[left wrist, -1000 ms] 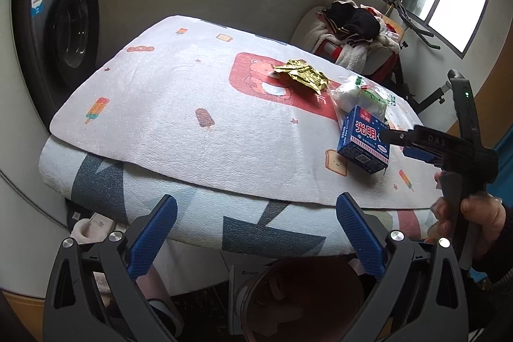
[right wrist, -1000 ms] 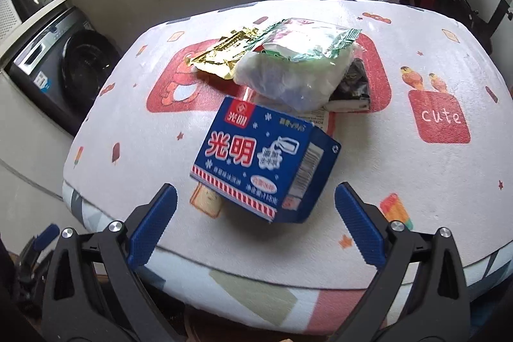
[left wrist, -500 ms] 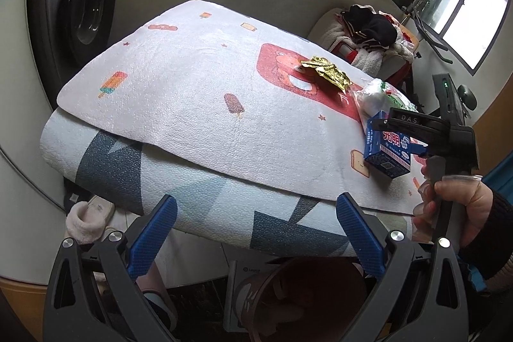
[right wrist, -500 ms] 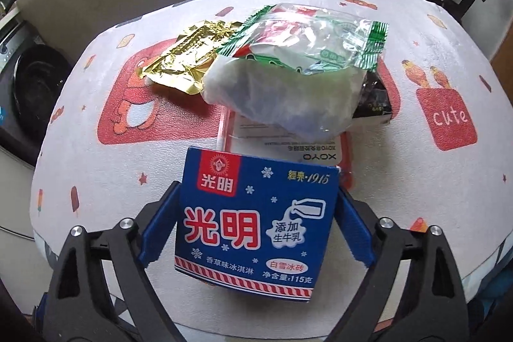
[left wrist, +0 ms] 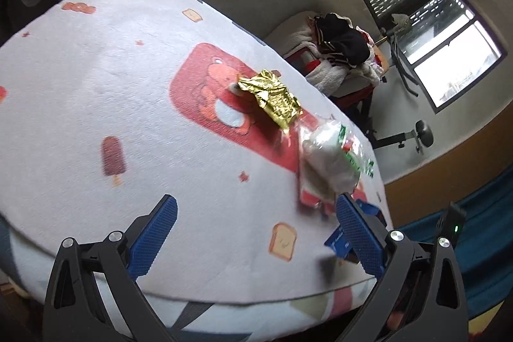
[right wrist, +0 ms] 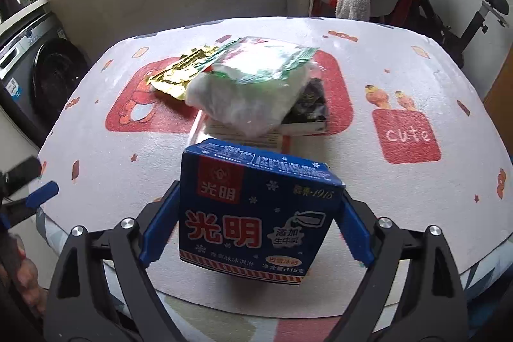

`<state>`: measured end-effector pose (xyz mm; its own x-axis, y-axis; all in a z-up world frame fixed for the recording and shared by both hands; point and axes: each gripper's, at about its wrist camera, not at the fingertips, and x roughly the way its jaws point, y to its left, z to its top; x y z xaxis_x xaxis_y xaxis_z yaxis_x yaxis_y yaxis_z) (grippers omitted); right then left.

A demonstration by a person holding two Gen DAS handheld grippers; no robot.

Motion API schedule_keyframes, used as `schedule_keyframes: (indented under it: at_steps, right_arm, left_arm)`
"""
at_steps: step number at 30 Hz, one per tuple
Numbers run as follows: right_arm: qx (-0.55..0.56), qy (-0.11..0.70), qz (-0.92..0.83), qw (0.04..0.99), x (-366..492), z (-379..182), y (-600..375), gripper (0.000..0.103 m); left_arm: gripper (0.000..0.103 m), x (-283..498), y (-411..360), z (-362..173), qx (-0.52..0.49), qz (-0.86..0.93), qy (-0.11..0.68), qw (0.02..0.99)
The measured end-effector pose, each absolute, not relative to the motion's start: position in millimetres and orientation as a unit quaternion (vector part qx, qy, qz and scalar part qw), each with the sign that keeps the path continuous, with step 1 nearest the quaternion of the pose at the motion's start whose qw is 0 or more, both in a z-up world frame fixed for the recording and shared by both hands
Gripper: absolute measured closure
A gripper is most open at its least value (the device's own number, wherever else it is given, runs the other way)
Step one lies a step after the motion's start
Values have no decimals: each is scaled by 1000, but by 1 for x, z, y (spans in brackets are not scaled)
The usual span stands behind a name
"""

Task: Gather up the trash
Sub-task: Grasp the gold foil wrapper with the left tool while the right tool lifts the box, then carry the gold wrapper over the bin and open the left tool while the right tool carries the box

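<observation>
Surface: padded cartoon-print table cover (right wrist: 416, 79).
Carton: blue ice-cream box (right wrist: 256, 213) near the front edge; light, stiff, crushable card.
Right gripper (right wrist: 256, 233): jaws have just been closing, now clamped on its sides.
Left gripper (left wrist: 256, 233): spread, empty.
Behind: plastic bag (right wrist: 250, 92), gold wrapper (left wrist: 272, 98).

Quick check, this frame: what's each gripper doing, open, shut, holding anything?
Left gripper: open, nothing between its fingers, over the table.
Right gripper: has just closed in on the blue ice cream box; fingers against both its sides.
</observation>
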<state>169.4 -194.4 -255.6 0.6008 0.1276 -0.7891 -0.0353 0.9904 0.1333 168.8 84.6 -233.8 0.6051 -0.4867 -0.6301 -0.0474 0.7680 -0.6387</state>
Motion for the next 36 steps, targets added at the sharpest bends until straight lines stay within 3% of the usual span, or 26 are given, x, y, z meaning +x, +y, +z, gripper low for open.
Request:
schedule_keyframes:
  at_steps: [8,12,16,20,25,36]
  right_arm:
    - [95,418,11,903,171,-250,-260,15]
    - [91,416,6,905,167,-253,-277,15]
    - [86,412,4,907,162,-255,-288,15]
    - [92,411,2,907,157,-258,-299,15]
    - [98,412,-3,906,154,-263,-309,15]
    - [97,398,28,912,144,-247,-298,15]
  left_arm:
    - [34,286,50,-258,-393,-126,462,785]
    - [35,318,44,-272,-428,-99,465,768]
    - [44,339,38,-279,-422,-69,469,772]
    - [77,351,30,-287,-388,-29,484,784]
    - [82,350,29,-288,-378,-28,470,797]
    - [93,294,31,-207,-181,-80,425,883]
